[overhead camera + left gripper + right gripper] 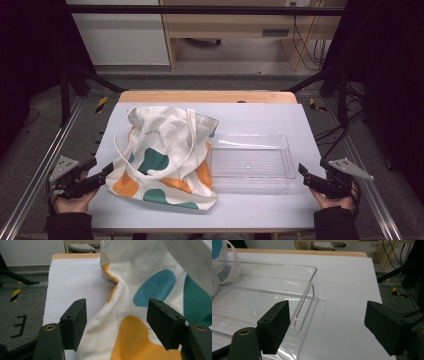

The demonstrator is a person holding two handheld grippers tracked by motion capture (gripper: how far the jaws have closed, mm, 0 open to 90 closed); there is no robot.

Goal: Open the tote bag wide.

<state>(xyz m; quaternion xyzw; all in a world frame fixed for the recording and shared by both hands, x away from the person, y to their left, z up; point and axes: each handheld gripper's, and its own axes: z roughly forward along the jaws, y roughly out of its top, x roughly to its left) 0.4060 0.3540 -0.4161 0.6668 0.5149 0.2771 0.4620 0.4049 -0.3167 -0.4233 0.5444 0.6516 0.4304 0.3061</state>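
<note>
The tote bag (165,157) is matt woven cloth, the tray (252,161) clear glossy plastic, the table (260,117) smooth and matt.

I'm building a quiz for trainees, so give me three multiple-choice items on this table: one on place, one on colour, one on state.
1. The clear tray lies where, in the high view?
A. right of the tote bag
B. on top of it
C. left of it

2. The bag's blotches are:
A. red and black
B. orange and teal
C. all pink

3. The left tongs are:
A. shut on a strap
B. open around the bag's edge
C. shut empty

A: the tray sits beside the bag.
B: both colours show.
B: pads stand clear of the cloth.
</note>
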